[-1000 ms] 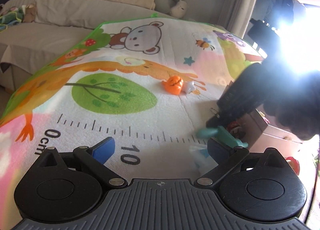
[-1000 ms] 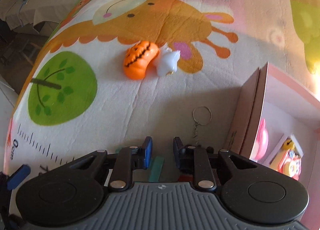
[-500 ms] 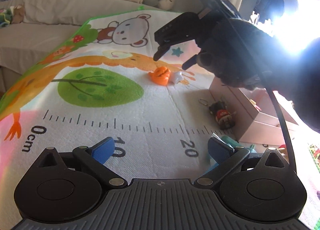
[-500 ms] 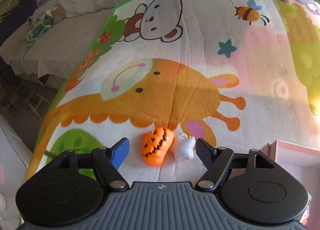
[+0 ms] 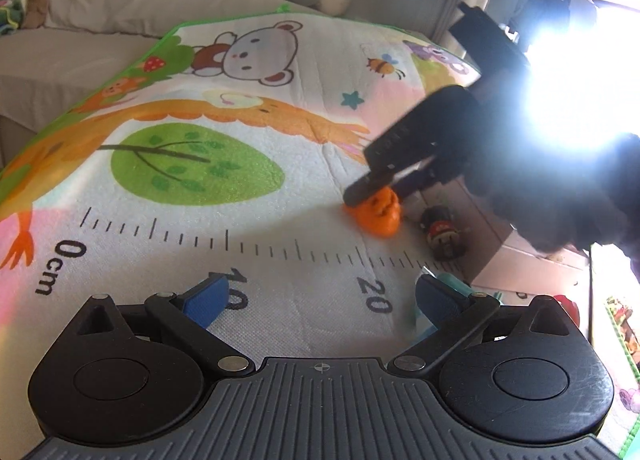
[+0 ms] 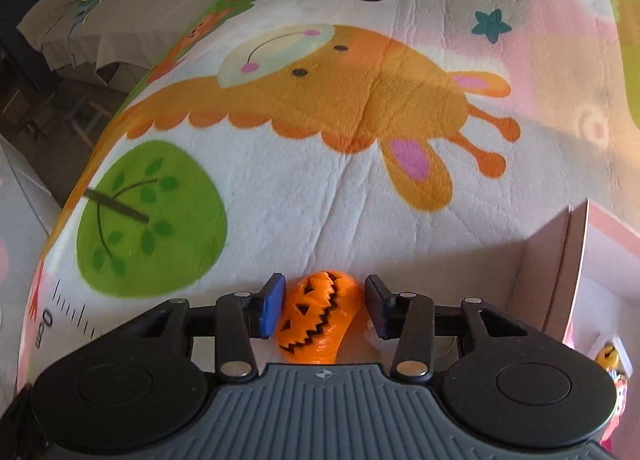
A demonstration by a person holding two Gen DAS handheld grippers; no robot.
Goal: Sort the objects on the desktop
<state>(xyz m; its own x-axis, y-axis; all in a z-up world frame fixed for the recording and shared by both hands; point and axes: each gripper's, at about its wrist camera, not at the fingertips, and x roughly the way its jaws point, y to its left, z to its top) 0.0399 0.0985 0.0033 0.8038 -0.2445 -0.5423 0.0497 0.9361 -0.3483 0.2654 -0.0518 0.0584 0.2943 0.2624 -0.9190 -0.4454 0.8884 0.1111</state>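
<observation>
Right wrist: jaws bracket orange pumpkin toy (image 6: 320,320), face up, long axis tilted.

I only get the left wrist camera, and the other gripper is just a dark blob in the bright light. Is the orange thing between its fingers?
Observer: Yes. In the right wrist view the orange pumpkin sits between the right gripper's two pads, one close on each side. I cannot tell whether they squeeze it.
Operator: Does it have a face?
Observer: It does: triangle eyes and a jagged black grin, turned up toward that camera.
Operator: What's in the box?
Observer: At the view's right edge, a small yellow toy shows inside the pink box.
</observation>
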